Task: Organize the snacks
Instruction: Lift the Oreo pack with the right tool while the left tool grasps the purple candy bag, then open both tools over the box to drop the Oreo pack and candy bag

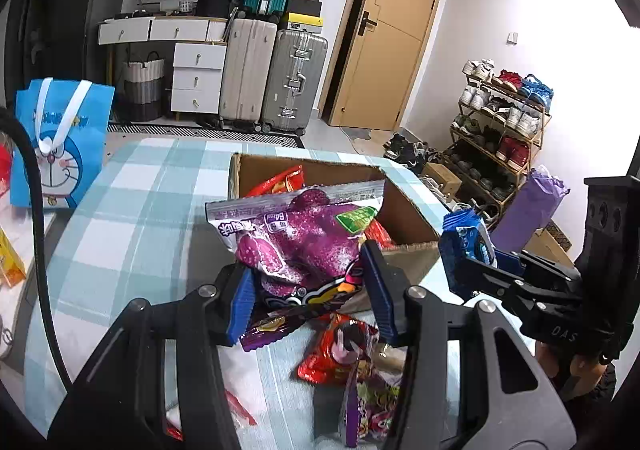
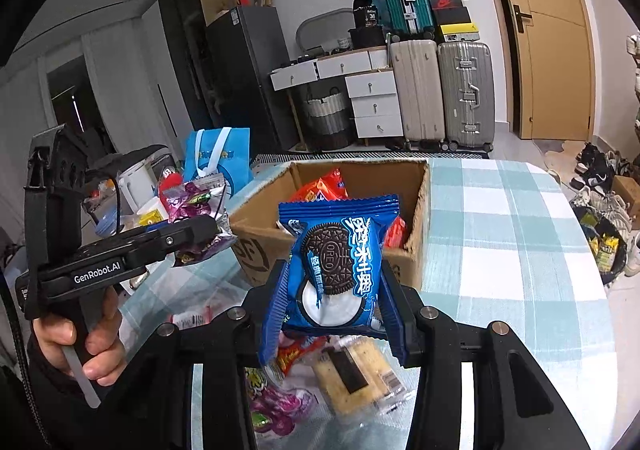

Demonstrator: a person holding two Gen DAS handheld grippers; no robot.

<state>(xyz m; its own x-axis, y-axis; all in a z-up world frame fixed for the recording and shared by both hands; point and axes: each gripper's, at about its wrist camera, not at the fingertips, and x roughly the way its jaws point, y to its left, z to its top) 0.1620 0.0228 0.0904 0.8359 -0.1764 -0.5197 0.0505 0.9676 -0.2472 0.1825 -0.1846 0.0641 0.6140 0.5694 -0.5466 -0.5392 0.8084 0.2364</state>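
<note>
The left claw (image 1: 308, 290) pinches a purple candy bag (image 1: 296, 242) between its blue pads, lifted just in front of the open cardboard box (image 1: 408, 217) on the checked tablecloth (image 1: 132, 201), while the right claw (image 2: 334, 302), just beside it, grips a blue cookie packet (image 2: 336, 262) before the same box, loose snacks (image 2: 356, 374) lying beneath both.

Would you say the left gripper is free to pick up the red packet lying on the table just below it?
Probably not yet: the left gripper is shut on the purple bag, which hangs over the red packet.
</note>
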